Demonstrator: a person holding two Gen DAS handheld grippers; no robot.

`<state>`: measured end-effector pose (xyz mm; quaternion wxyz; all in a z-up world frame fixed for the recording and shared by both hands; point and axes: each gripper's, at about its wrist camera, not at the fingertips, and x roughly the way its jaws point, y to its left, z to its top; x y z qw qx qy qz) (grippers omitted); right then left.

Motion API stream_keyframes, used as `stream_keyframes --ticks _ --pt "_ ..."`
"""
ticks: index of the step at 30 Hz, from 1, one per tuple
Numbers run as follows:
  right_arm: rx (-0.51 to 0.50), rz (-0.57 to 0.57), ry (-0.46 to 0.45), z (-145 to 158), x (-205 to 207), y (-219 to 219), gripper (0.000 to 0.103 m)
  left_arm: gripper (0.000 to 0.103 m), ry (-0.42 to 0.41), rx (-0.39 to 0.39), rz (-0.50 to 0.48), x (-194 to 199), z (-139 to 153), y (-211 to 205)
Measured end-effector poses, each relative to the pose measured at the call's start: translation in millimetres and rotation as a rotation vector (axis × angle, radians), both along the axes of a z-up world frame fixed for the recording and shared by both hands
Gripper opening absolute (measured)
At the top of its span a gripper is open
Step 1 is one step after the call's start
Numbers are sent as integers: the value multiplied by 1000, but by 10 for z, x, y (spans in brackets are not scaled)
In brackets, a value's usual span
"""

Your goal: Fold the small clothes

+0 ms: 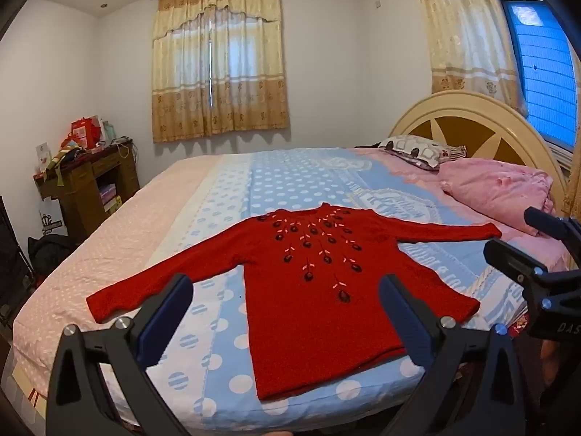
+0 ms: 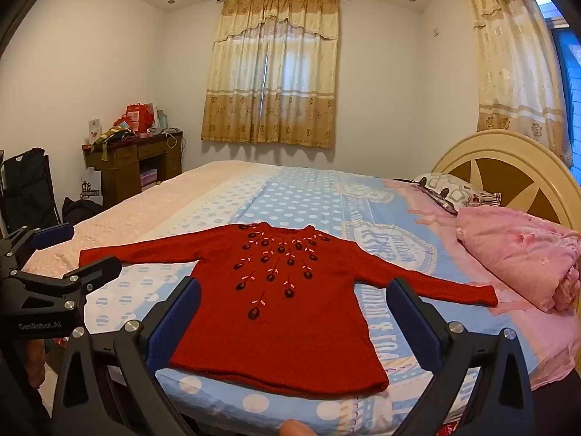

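Open gripper [image 2: 290,323] above flat sweater [image 2: 279,312]

Left tongs [image 1: 287,290] and right tongs [image 2: 294,294] gape wide, tilted downward

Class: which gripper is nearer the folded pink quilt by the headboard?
Right. The right gripper hovers open nearer the pink quilt; the left gripper is farther.

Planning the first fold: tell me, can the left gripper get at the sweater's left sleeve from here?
Probably yes: the left gripper is open, and the sleeve lies flat on the bed with nothing over it.
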<state>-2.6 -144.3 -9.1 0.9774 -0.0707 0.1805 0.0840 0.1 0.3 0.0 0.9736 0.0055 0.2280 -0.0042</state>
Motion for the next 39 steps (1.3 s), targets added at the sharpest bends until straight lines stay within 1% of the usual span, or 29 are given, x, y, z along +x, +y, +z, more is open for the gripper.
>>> stream_keyframes --ticks 8,9,11,15,16,33,34,39 --pt "3 0 9 -14 2 -9 102 103 -2 2 -2 -11 7 -11" --pt "-4 2 12 -37 19 49 102 103 0 2 -2 -15 8 -16" --pt "-3 1 11 -31 7 33 102 103 0 2 -1 5 -31 48" --pt "5 -1 10 -10 -23 -27 102 103 1 0 1 5 -37 50" --pt "-10 4 15 -34 24 24 102 103 3 1 0 9 -32 42" --pt "-8 7 18 -82 43 60 102 103 3 2 3 7 -24 31" --pt "-8 6 19 -71 47 41 102 103 3 2 4 3 -63 85" --pt "-7 6 18 -71 46 41 102 103 4 0 3 3 -71 95"
